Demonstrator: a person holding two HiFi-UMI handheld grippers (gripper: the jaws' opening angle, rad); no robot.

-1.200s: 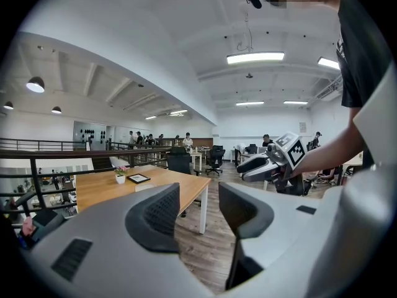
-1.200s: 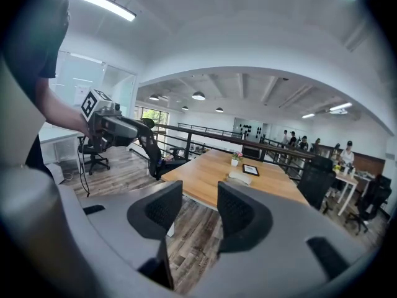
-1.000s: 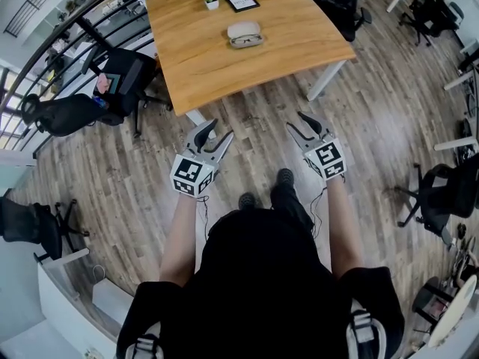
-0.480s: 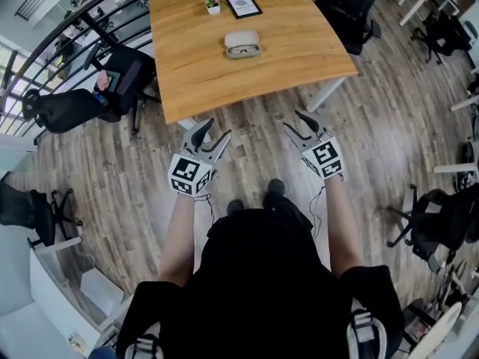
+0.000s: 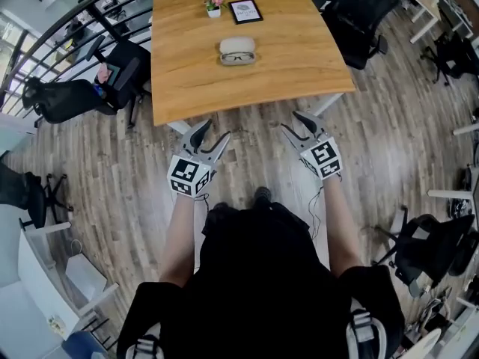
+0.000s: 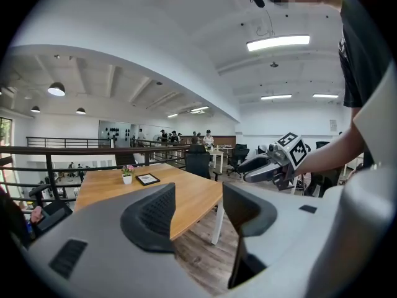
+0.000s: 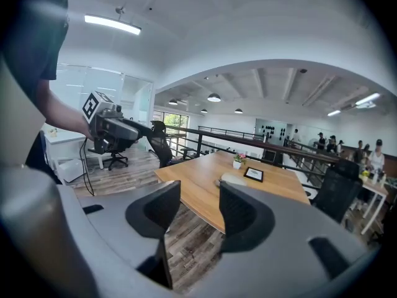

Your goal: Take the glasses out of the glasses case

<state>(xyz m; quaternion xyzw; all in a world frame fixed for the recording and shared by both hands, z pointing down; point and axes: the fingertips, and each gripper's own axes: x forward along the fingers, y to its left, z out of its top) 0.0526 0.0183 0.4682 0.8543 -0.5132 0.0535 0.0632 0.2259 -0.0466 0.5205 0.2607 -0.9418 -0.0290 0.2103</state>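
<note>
A light-coloured glasses case (image 5: 237, 47) lies open on the wooden table (image 5: 299, 58), with dark-rimmed glasses (image 5: 238, 57) in it; the case (image 7: 232, 179) also shows past my right jaws. Both grippers hang over the floor, short of the table's near edge and well apart from the case. My left gripper (image 5: 212, 134) (image 6: 197, 213) is open; its jaws have just been opening, with nothing between them. My right gripper (image 5: 293, 123) (image 7: 198, 213) is open too, has likewise just been opening, and holds nothing. Each gripper shows in the other's view: the right gripper (image 6: 270, 166), the left gripper (image 7: 118, 129).
At the table's far end stand a small pot of pink flowers (image 5: 214, 4) and a framed picture (image 5: 245, 10). Black office chairs stand left of the table (image 5: 123, 69) and at its far right (image 5: 359, 6). A railing (image 5: 90, 13) runs along the far left.
The person has walked toward the table, so its near edge now lies closer to both grippers. Both grippers have kept their places in front of the body.
</note>
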